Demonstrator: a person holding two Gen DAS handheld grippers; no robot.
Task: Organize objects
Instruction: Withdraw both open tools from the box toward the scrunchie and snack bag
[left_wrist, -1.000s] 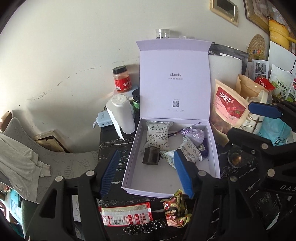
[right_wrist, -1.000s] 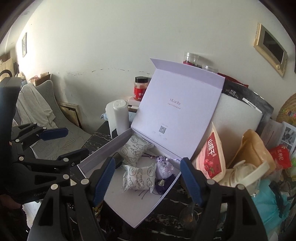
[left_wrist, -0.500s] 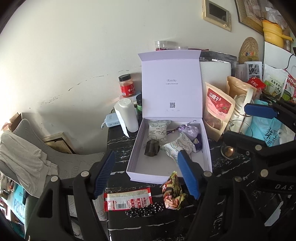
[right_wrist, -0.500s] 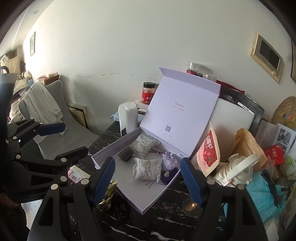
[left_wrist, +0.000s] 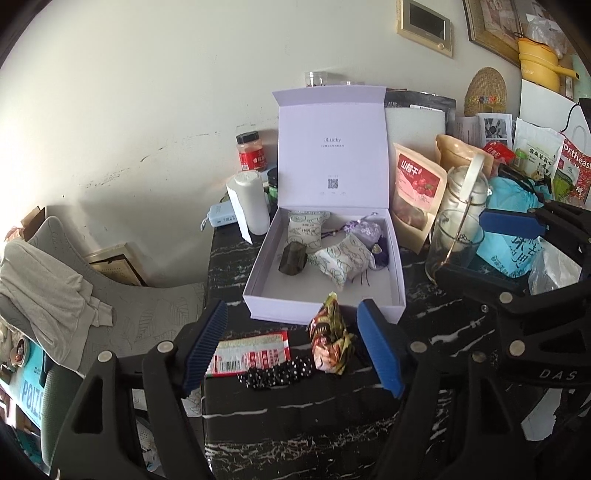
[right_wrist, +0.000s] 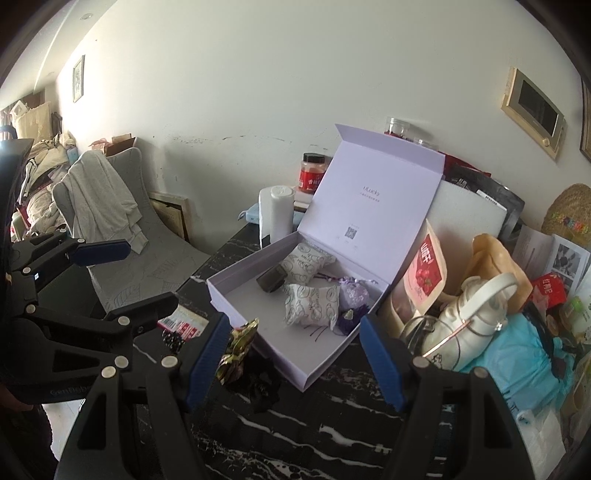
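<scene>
Cluttered room, off-white wall; black marbled table fills the lower centre of both views, with a chair draped in grey cloth at left.

Lavender box sits mid-frame, lid propped upright against the stuff behind it. Probably left open as the drop target.

Count inside the box:
- 2 patterned white pouches
- 1 dark block
- 1 purple sachet, with something darker purple next to it that I can't identify

Count loose on the table, just in front of the box:
- 1 crumpled snack wrapper, nearly touching the box's front wall
- 1 flat red-and-white packet
- 1 black dotted hair tie, below the packet

My read: these three are what's left to go in.

Left gripper: blue pads spread wide, holding nothing, lower centre of its own view. Packet, hair tie and wrapper show between the pads, so it looks lined up for one of them.

Right gripper: also wide apart and empty, pointed at the box's near corner. The wrapper is right by its left pad.

Behind and right of the box sit unrelated bags and jars, including a white bottle and a red snack bag.
</scene>
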